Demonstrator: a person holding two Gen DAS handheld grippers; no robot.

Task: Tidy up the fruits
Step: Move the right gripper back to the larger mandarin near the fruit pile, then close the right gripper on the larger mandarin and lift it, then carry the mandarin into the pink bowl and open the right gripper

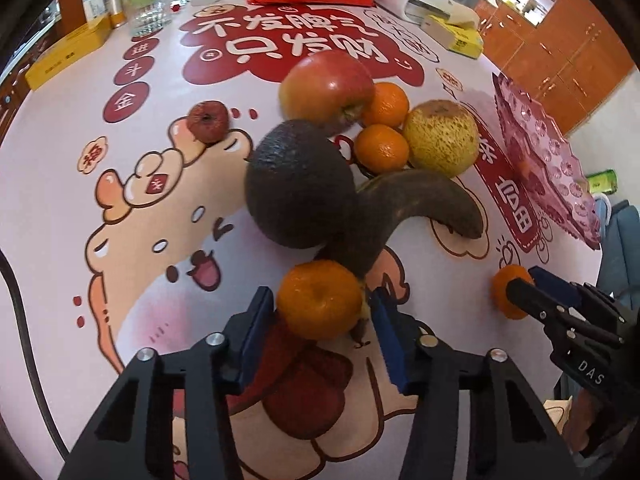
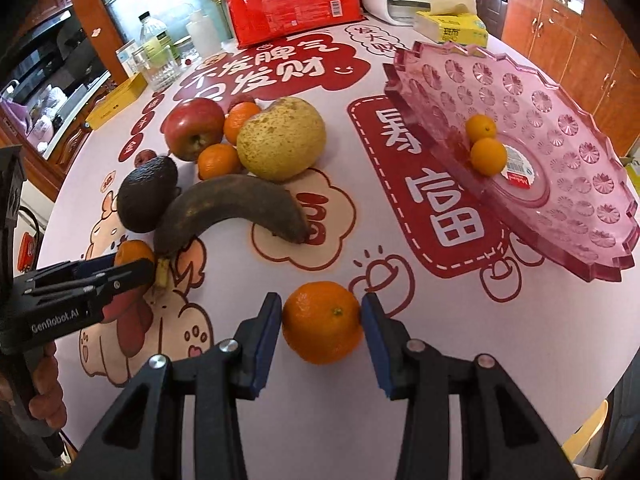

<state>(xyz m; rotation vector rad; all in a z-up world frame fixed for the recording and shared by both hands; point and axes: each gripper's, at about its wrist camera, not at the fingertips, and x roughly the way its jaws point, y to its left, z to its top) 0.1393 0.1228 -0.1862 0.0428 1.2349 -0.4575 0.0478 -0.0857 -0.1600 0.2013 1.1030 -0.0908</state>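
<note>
My left gripper (image 1: 322,312) has its blue pads on both sides of a mandarin (image 1: 320,300) at the stem end of a blackened banana (image 1: 404,208); it also shows in the right wrist view (image 2: 132,266). My right gripper (image 2: 322,318) is shut on another mandarin (image 2: 322,322) on the cloth. An avocado (image 1: 298,184), a red apple (image 1: 328,86), a yellow pear (image 1: 442,136) and two mandarins (image 1: 382,148) lie clustered beyond. The pink glass plate (image 2: 568,184) holds two small oranges (image 2: 486,146).
A small dried red fruit (image 1: 208,120) lies to the left on the printed tablecloth. At the table's far edge stand a red package (image 2: 292,4), a tissue box (image 2: 452,26), bottles (image 2: 158,46), a glass (image 1: 150,12) and a yellow box (image 1: 66,56).
</note>
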